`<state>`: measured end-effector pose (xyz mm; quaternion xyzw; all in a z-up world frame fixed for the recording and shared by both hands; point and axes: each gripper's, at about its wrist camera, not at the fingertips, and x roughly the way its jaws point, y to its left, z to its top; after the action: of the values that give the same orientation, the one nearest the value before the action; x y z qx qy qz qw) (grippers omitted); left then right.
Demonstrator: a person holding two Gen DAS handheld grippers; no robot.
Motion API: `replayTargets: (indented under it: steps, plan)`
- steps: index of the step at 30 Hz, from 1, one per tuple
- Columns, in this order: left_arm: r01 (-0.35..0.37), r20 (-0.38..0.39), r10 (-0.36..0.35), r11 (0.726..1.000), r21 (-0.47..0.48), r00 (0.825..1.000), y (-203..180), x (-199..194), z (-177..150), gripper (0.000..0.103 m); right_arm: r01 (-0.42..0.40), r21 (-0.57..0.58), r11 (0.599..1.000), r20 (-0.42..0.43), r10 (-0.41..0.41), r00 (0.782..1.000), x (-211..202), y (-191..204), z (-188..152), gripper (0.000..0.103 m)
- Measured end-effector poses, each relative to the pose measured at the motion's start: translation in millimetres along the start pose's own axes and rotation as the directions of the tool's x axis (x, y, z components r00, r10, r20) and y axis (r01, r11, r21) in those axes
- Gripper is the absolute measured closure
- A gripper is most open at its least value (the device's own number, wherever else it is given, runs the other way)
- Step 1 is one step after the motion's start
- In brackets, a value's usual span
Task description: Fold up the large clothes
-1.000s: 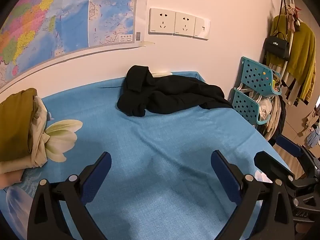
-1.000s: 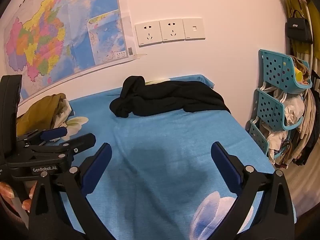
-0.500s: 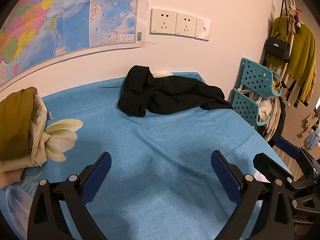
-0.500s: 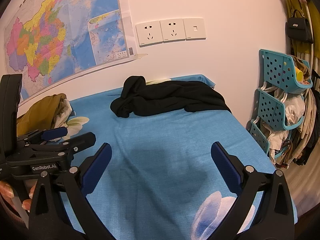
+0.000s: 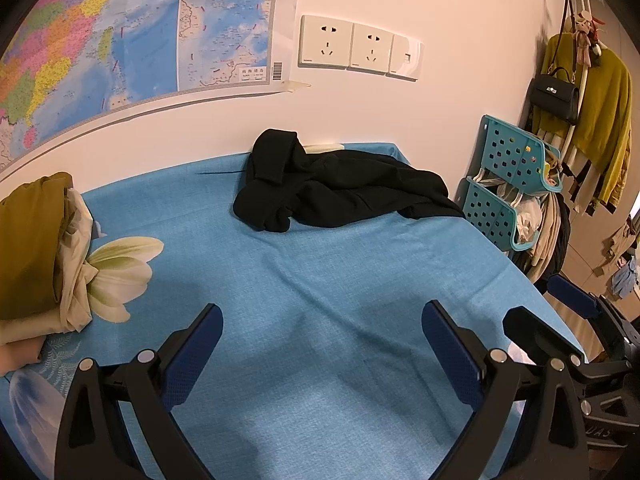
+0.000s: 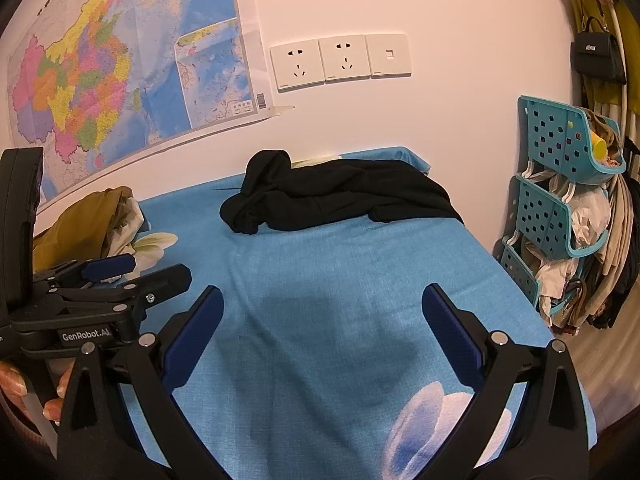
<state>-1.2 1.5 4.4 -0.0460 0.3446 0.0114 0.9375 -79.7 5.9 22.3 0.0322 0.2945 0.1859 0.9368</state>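
A crumpled black garment [image 5: 336, 188] lies at the far side of the blue bed sheet [image 5: 304, 280], against the wall; it also shows in the right wrist view [image 6: 340, 196]. My left gripper [image 5: 322, 344] is open and empty, held above the sheet well short of the garment. My right gripper [image 6: 322, 332] is open and empty too, at a similar distance. The left gripper also shows at the left of the right wrist view [image 6: 136, 276], and the right gripper at the right of the left wrist view [image 5: 560, 316].
A pile of folded olive and cream clothes [image 5: 36, 248] sits on the bed's left. A teal tiered basket rack [image 6: 560, 200] with clothes stands right of the bed. A map [image 6: 120, 72] and wall sockets [image 6: 340, 60] are on the wall behind.
Both grippers have edged slightly forward towards the black garment. Both stay open and empty.
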Motion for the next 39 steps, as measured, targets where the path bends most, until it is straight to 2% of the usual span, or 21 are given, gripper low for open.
replayTargets:
  steps: [39]
  plan:
    - [0.011, -0.001, -0.011, 1.000, -0.018, 1.000, -0.8, 3.7, 1.9, 0.007, -0.007, 0.001, 1.000, -0.004, 0.007, 1.000, 3.4, -2.6, 0.5, 0.005]
